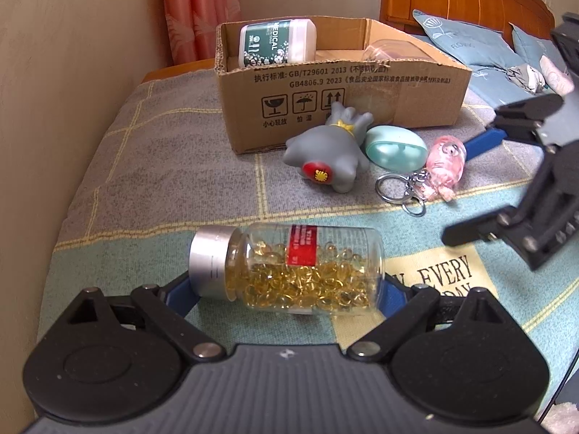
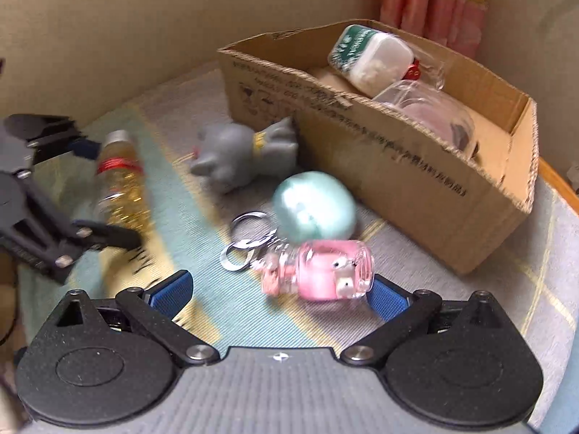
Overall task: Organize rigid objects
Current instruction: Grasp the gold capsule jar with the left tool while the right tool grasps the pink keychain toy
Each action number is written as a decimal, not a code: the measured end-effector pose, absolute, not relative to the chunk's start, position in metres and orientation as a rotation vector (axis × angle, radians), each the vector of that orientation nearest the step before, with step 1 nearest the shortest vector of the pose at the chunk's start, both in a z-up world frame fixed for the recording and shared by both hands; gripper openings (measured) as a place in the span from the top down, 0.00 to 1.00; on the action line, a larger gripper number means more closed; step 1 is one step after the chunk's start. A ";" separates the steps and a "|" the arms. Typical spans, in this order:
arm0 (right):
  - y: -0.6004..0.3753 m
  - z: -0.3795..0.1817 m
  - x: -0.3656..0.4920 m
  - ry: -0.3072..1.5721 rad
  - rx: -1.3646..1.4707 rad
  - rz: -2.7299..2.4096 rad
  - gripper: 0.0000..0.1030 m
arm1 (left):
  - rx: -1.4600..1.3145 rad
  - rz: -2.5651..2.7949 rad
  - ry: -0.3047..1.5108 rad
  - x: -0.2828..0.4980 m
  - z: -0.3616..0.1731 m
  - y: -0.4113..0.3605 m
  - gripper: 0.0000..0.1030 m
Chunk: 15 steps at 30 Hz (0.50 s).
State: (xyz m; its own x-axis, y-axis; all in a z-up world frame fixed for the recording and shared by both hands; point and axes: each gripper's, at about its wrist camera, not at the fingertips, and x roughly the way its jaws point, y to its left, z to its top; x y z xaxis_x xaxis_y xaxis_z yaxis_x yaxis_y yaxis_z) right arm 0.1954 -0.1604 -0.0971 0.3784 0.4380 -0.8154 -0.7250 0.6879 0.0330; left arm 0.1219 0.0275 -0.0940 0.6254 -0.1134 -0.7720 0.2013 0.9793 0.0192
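1. Beige walls and a pink curtain stand behind a bed covered by a checked grey and teal blanket; a cardboard box sits on the blanket and serves as the landmark.
2. Inside the box lie a green and white bottle and a clear plastic container.
3. Against the box's front wall lies a grey toy figure, touching the cardboard in the right wrist view.
4. Just beside the figure, also in front of the box, rests a mint oval case.
5. A pink keychain charm with metal rings lies just beyond the case, farther from the box.
6. A clear capsule bottle with a silver cap and red label lies on its side well in front of the box.
7. Left tongs stand wide open around the capsule bottle, one blue pad at the cap end and one at the base end; the bottle rests on the blanket, and whether the pads press on it I cannot tell.
8. Right tongs are also spread wide and hold nothing; the pink charm lies between the blue pads, close to the right-hand one, with contact unclear because that view is blurred.
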 end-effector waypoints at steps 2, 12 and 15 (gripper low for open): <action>-0.161 -0.094 0.185 0.884 -0.371 0.752 0.00 | 0.109 -0.181 0.877 0.122 -0.094 0.027 0.08; -0.161 -0.088 0.195 0.852 -0.316 0.608 0.22 | 0.108 -0.180 0.878 0.121 -0.094 0.027 0.08; -0.164 -0.091 0.194 0.851 -0.272 0.582 0.26 | 0.110 -0.180 0.878 0.121 -0.094 0.027 0.08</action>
